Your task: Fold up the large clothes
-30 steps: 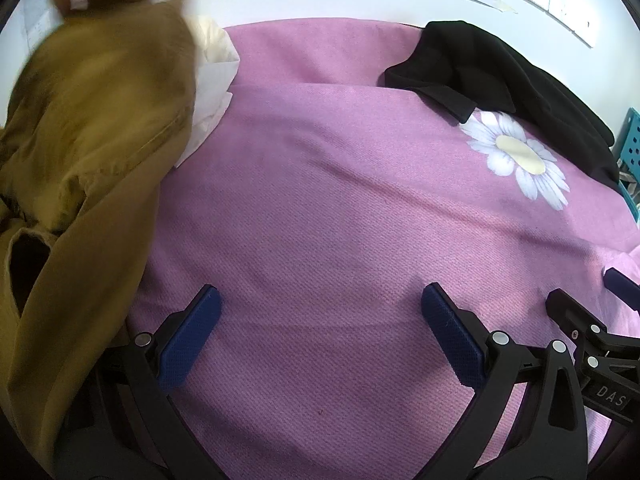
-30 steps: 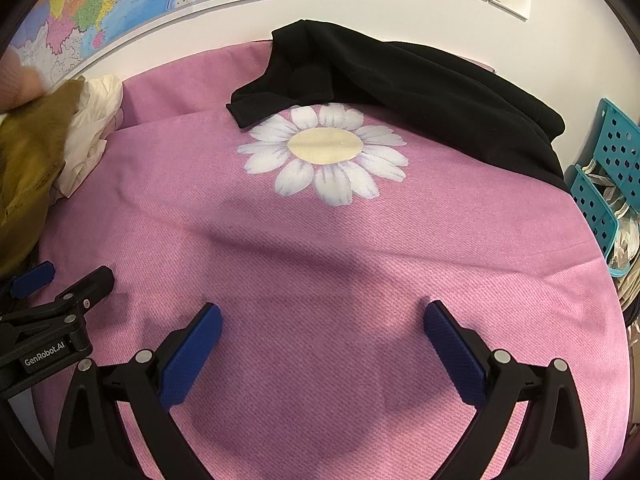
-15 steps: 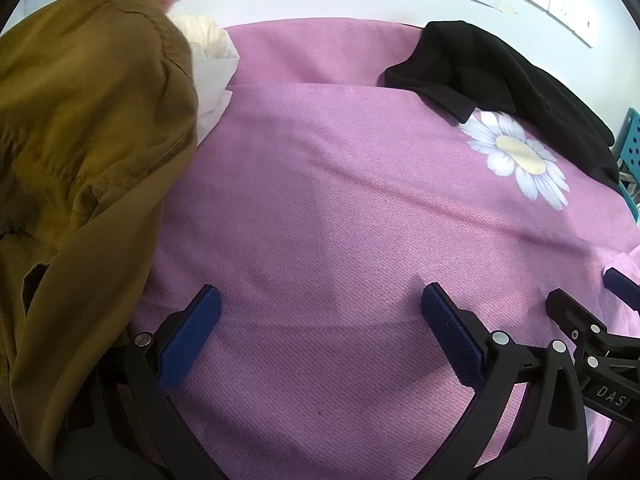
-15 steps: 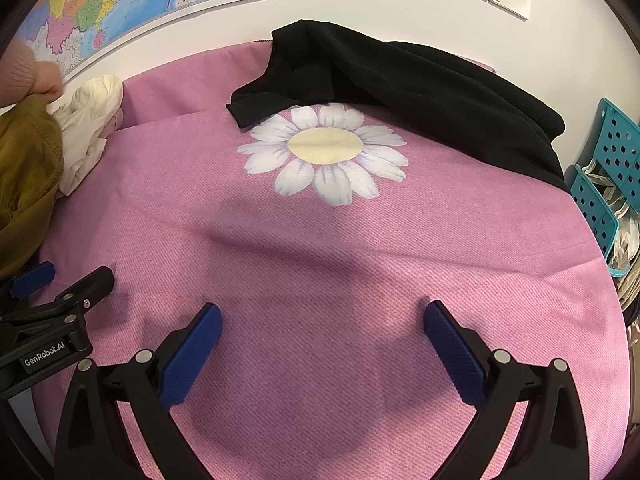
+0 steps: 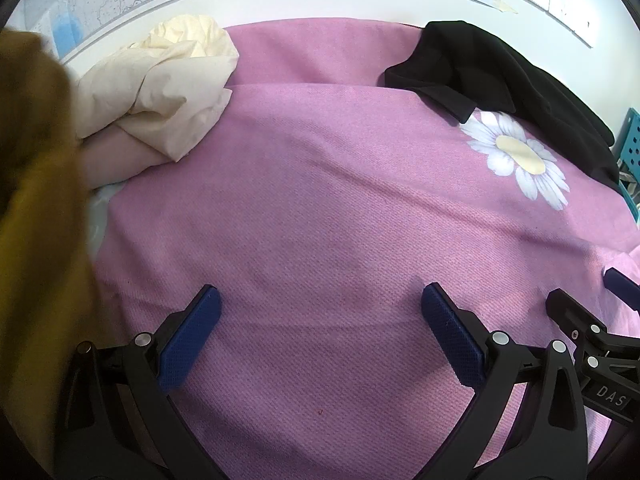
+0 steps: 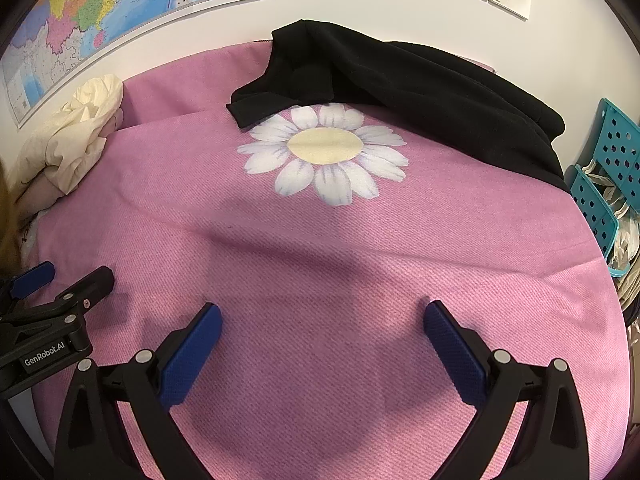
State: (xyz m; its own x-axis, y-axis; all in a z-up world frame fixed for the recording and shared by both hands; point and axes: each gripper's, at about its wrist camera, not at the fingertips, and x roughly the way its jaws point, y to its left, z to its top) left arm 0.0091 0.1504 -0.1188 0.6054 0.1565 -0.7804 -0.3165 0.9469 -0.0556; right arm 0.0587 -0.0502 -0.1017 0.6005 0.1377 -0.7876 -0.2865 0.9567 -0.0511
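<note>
Covering everything ahead of both tools, a pink blanket [image 6: 320, 248] with a printed white daisy [image 6: 324, 152] lies spread and mostly flat. Beyond the daisy, far ahead of the right tool [image 6: 320, 344], a black garment [image 6: 420, 92] sits heaped against the wall. An olive-brown garment [image 5: 36, 220] blurs at the extreme left of the left tool [image 5: 320, 328], touching neither finger. Farther ahead-left of that tool rests a crumpled cream cloth [image 5: 168, 80]. A teal perforated basket [image 6: 608, 168] stands off right. Both tools are released, fingers spread wide over bare blanket, gripping nothing.
</note>
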